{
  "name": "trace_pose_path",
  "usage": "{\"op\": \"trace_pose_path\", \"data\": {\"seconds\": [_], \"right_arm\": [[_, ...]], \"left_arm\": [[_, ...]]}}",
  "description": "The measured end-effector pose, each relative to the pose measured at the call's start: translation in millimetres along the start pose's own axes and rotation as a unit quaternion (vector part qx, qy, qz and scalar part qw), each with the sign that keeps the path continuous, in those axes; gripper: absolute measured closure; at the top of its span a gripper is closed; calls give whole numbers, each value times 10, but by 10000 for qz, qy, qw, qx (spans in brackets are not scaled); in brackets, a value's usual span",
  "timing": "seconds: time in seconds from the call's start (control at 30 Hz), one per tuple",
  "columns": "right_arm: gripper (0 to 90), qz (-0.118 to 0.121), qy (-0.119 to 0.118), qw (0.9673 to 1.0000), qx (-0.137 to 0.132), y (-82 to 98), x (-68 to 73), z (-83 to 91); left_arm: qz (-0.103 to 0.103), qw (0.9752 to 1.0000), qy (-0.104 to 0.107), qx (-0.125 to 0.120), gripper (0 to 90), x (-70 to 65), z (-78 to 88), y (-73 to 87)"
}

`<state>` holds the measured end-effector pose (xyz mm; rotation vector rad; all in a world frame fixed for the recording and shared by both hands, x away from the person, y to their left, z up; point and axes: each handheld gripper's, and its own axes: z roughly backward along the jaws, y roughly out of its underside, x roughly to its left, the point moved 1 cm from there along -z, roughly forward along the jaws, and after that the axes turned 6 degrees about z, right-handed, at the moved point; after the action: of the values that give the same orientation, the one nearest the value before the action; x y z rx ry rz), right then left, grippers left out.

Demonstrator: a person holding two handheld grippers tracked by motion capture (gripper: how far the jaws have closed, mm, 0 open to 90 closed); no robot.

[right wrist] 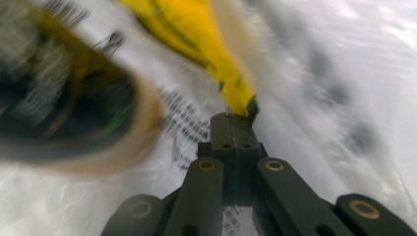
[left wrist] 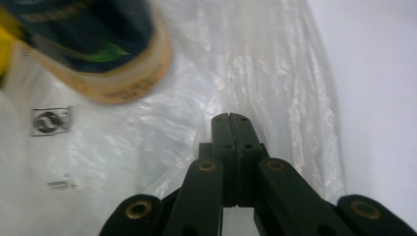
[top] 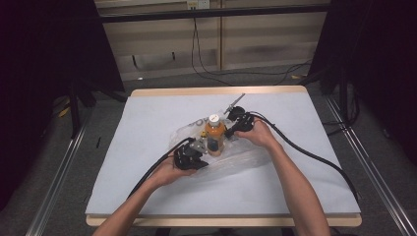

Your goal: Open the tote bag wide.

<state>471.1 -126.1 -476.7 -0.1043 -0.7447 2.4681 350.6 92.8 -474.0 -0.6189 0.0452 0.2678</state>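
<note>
Looking down from the high view, we see the table (top: 147,196) covered by a pale sheet, and on it, near the middle, a crumpled clear plastic bag (top: 241,160). Standing upright in the bag is an orange bottle (top: 215,137) with a white cap and a dark label. We hold the left gripper (top: 199,151) at the bottle's near left, right beside it, and the right gripper (top: 235,129) at its far right, so the bottle sits between the two tools.

In the left gripper view our jaws are pressed flat together, with the bag's film (left wrist: 275,88) rising in a fold around their tips; we cannot tell whether film is caught between them. The bottle's base (left wrist: 98,54) hangs blurred at the upper left of that view.

In the right gripper view our jaws are likewise clenched, their tips touching a yellow strip (right wrist: 216,64) on the bag; whether they pinch it we cannot tell. The bottle (right wrist: 74,113) looms blurred to the left.
</note>
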Motion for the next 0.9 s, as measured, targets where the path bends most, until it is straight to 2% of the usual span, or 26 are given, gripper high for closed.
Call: {"op": "trace_pose_path", "data": {"seconds": [0.03,0.07,0.1,0.13,0.17,0.2,0.27,0.3,0.4,0.57,0.6,0.63,0.73,0.77,0.8,0.83,0.87,0.9], "right_arm": [[900,-100,38,9999,-36,-8,-26,-8],[900,-150,80,9998,-87,-15,-56,-17],[900,-150,80,9998,-87,-15,-56,-17],[900,-221,98,9996,-112,-19,-76,-23],[900,-294,136,9994,-153,-27,-113,-32],[900,-415,181,9988,-196,-39,-166,-44],[900,-548,263,9979,-228,-53,-227,-54],[900,-514,303,9979,-240,-54,-255,-55],[900,-645,398,9967,-284,-57,-329,-60],[900,-856,573,9940,-364,-65,-427,-70],[900,-893,623,9933,-376,-63,-445,-70],[900,-969,615,9926,-398,-60,-459,-70],[900,-993,682,9918,-423,-61,-490,-75],[900,-948,779,9916,-398,-67,-481,-76],[900,-958,818,9914,-353,-76,-463,-75],[900,-917,860,9914,-358,-78,-458,-76],[900,-937,844,9913,-368,-74,-457,-73],[900,-971,762,9916,-374,-70,-455,-66]], "left_arm": [[0,10000,0,0,900,0,0,0],[-82,9999,117,89,900,-44,21,16],[-99,9999,53,-30,900,-102,9,40],[-243,9995,170,82,900,-169,34,61],[-296,9995,129,8,900,-233,29,86],[-407,9988,232,102,900,-322,63,124],[-460,9986,223,135,900,-364,78,143],[-512,9983,245,135,900,-389,86,158],[-705,9967,350,196,900,-531,144,251],[-762,9958,463,197,900,-598,178,313],[-815,9952,507,204,900,-621,188,330],[-747,9950,634,187,900,-633,189,340],[-774,9941,720,235,900,-616,191,331],[-774,9941,720,235,900,-616,191,331],[-648,9950,747,172,900,-581,172,318],[-667,9951,716,154,900,-555,169,299],[-602,9964,594,69,900,-542,154,285],[-602,9964,594,69,900,-542,154,285]]}}
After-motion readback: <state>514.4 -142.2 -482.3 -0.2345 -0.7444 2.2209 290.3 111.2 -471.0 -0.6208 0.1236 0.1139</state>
